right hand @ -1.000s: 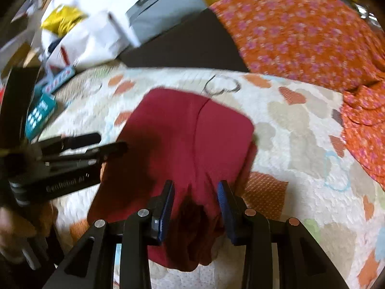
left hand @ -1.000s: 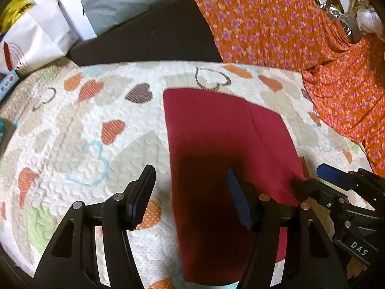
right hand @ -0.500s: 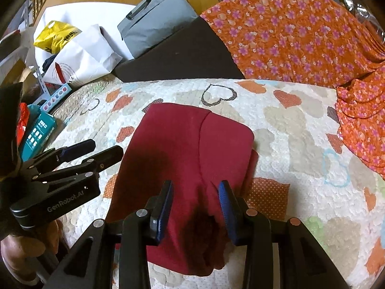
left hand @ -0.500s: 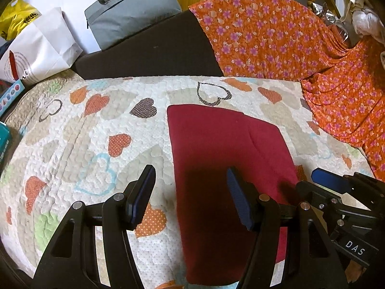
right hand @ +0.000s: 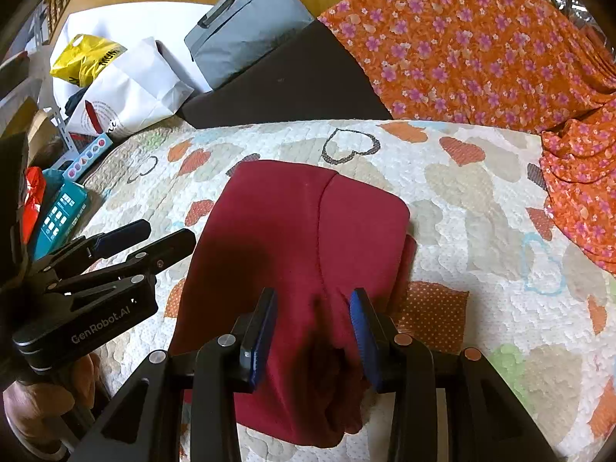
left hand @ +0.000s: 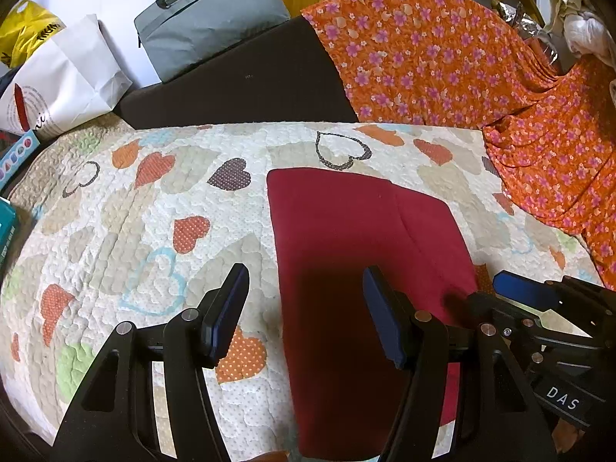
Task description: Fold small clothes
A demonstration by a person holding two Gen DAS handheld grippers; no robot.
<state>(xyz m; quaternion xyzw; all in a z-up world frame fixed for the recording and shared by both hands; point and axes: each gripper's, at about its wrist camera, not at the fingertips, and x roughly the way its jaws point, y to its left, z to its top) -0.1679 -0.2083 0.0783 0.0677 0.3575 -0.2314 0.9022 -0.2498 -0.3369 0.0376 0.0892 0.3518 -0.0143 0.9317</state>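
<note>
Maroon fabric, so the garment (left hand: 346,254) shows up well against the heart-print quilt (left hand: 154,231) it's lying on. It looks mostly folded into a long rectangle with one seam or fold edge running lengthwise down it. The near end is the messy part: in the right wrist view there's a bunched lump (right hand: 331,377) sitting right between the fingers of the right hand-held gripper (right hand: 313,327).

Right hand-held gripper is partway open, straddling that lump, not pinching anything yet as far as I can tell. Left hand-held gripper (left hand: 304,308) is spread wide, hovering over the garment's left edge, holding nothing.

My guess at the step: tidy that near end, then fold it up toward the far edge. If so, I'd pinch all layers of the bunch together, low and close to the quilt. Use the left one to pin or grab the other near corner, so the rectangle doesn't skew.
</note>
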